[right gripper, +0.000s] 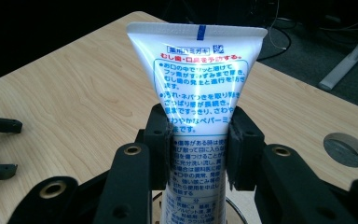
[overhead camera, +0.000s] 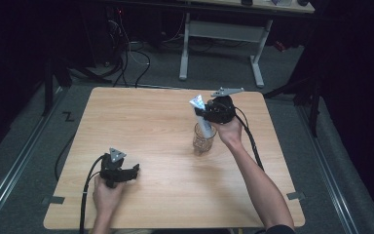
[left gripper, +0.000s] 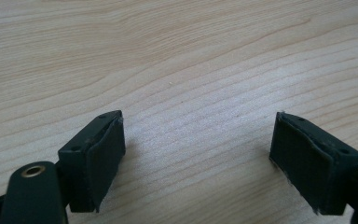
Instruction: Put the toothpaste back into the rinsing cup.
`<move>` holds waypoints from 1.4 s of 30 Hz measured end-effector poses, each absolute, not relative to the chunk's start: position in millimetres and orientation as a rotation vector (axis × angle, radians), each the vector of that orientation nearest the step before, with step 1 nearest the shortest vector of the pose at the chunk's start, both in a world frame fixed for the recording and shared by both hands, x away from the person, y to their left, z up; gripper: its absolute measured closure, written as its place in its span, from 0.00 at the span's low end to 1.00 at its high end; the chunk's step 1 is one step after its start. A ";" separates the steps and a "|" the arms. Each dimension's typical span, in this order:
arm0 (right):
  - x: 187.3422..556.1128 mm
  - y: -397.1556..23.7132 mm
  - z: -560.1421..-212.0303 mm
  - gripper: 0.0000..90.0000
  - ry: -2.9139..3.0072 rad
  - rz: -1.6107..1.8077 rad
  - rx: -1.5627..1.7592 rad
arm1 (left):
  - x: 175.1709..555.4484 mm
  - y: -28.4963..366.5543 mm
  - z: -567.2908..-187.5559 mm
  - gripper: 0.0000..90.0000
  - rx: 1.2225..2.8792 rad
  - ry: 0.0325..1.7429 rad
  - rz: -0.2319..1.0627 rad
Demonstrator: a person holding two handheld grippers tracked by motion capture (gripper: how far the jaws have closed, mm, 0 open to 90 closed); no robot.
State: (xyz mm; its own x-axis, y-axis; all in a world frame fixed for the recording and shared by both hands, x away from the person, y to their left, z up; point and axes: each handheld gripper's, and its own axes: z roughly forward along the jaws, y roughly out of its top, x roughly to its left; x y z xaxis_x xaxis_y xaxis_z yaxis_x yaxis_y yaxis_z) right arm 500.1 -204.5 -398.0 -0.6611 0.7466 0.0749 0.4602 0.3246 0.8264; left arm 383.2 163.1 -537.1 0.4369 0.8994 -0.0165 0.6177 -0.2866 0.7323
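White plastic with blue and red print marks the toothpaste tube [right gripper: 199, 100], which is clamped by the right gripper [right gripper: 199, 154] across its lower middle, both pads pressed flat against its sides. In the high view the tube [overhead camera: 200, 113] is seen tilted, its crimped flat end uppermost and its lower end inside the clear glass [overhead camera: 204, 138], which stands on the table [overhead camera: 141, 122] right of centre, somewhat nearer the far edge than the near one. Whether the cap end rests on the bottom of the glass cannot be told. The rim of the glass [right gripper: 235, 210] is glimpsed just beneath the jaws in the right gripper view.

The left gripper [overhead camera: 119, 170] is held low over the table near the near-left corner, well apart from the glass; its jaws are spread wide with nothing but bare wood between them [left gripper: 198, 154].

The step in hand is judged to be the standing of the tube in the glass. For the next move, the tube should be lowered until its weight is borne by the glass, the jaws then eased apart gently, and the gripper drawn straight up so that neither tube nor glass is tipped.
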 end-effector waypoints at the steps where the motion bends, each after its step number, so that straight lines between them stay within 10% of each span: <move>1: 500.1 -204.6 -398.4 0.74 2.275 1.259 1.082 | 383.2 163.1 -537.1 0.20 2.015 1.272 0.534; 42: 495.9 -205.4 -409.4 0.73 2.314 1.209 1.067 | 383.2 163.1 -537.1 0.20 2.015 1.272 0.534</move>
